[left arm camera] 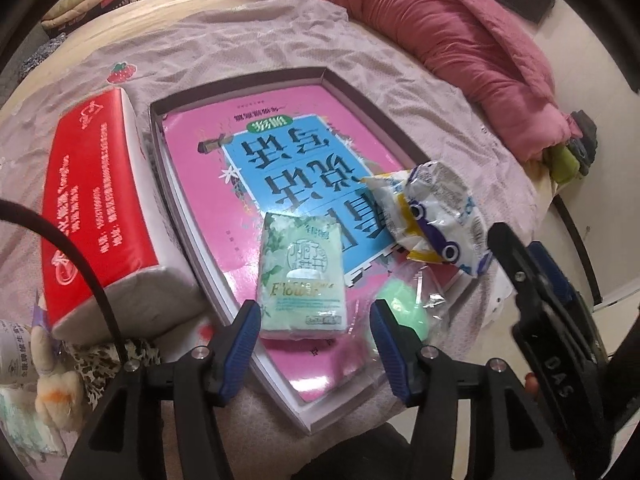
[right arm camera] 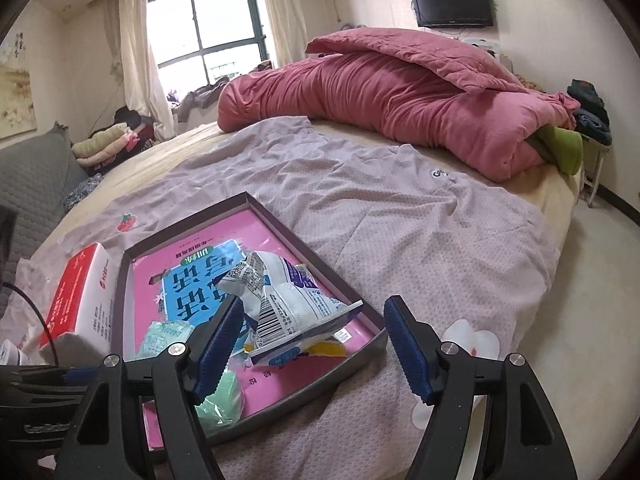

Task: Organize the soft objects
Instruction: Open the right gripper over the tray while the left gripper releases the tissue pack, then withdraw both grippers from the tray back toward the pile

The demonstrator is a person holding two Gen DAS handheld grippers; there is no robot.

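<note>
Overhead, lilac sheet (right arm camera: 400,220), pink quilt (right arm camera: 400,96).

Left wrist view looking steeply down, close over the tray (left arm camera: 320,74) on the bed; right wrist view tilted less steeply, from near the tray's (right arm camera: 248,199) right corner across the bed toward the far window (right arm camera: 204,28), both sharing tray and duvet (left arm camera: 440,28).

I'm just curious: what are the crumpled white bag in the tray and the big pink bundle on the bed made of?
The crumpled white bag looks like thin glossy plastic film: sharp creases, shine, a printed barcode. The pink bundle seems a padded fabric quilt, matte, with soft folds and stitched lines; the filling cannot be told.
</note>
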